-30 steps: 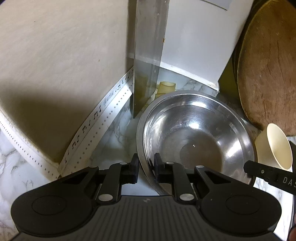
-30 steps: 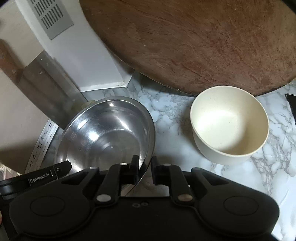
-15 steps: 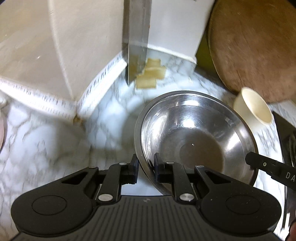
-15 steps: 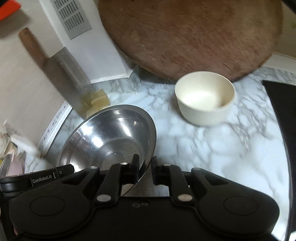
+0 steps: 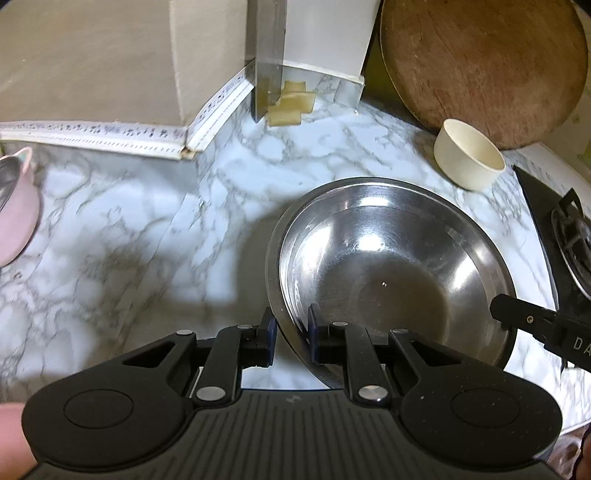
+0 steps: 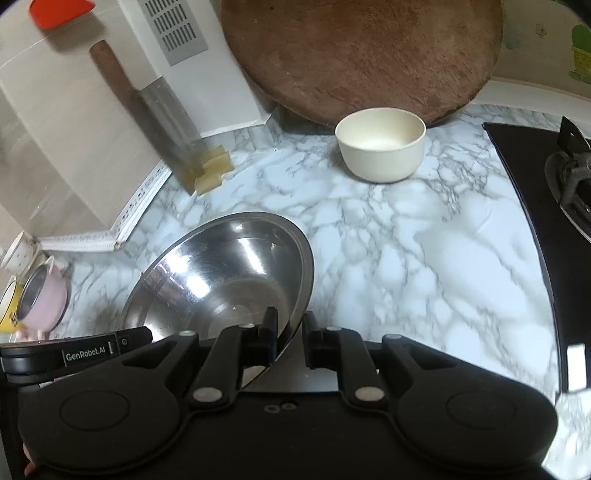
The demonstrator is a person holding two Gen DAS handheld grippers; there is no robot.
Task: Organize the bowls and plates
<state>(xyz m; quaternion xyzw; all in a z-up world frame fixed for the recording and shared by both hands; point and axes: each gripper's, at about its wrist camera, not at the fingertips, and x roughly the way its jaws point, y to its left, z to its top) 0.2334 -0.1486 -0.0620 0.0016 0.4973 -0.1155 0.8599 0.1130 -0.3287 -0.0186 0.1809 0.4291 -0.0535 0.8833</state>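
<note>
Steel bowl (image 5: pixel 391 266) is held from two sides, tilted above the marble worktop (image 5: pixel 129 240). On its left rim the left gripper (image 5: pixel 290 338) has its jaws pinching the thin metal edge, one finger outside the bowl and one inside. On the opposite rim the right gripper (image 6: pixel 289 338) does the same, and its jaws are pressed on the edge. In the left wrist view, the tip of the right gripper shows at the far right rim of the bowl. The bowl is empty inside and reflects the light.

Behind it, well apart, a cream bowl (image 6: pixel 380 144) stands upright on the worktop, just in front of a round wooden board (image 6: pixel 362 55) that leans against the wall. To the left of the board a cleaver (image 6: pixel 155 110) with a wooden handle leans on a white box (image 5: pixel 325 33), its blade end beside some pale yellow blocks (image 6: pixel 214 168). A pink pot (image 6: pixel 44 299) sits at the left edge of the worktop, with a yellow cup (image 6: pixel 9 306) next to it. At the right there is a black gas stove (image 6: pixel 554 206).
</note>
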